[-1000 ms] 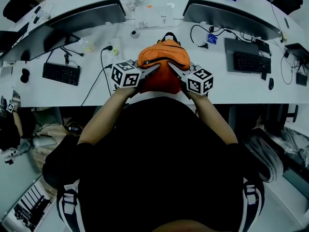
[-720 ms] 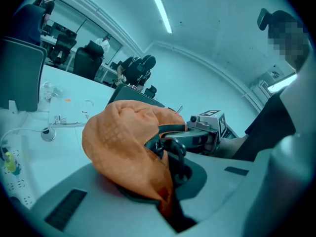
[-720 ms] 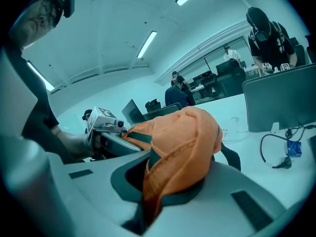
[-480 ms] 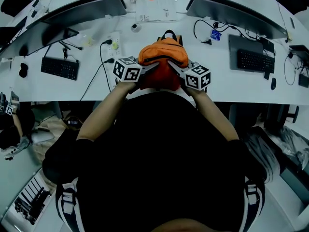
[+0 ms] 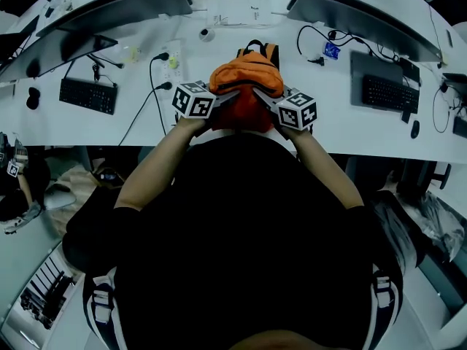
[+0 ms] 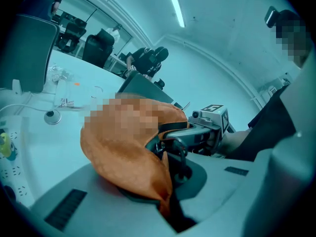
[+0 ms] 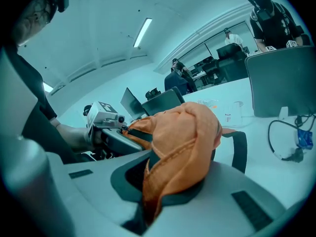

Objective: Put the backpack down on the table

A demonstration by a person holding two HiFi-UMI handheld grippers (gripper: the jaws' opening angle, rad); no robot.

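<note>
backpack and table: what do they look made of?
Backpack: soft orange woven fabric, maybe nylon or polyester, matte. It creases and bunches, and stitched seams show. Table: hard, smooth white top, probably laminate, though the core is hidden. It is flat with a faint sheen.

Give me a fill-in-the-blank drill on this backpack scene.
1. The backpack is ____ in colour.
2. The left gripper and right gripper are both ____ on its fabric.
3. The table is ____ in colour.
Missing words: orange; shut; white.
</note>
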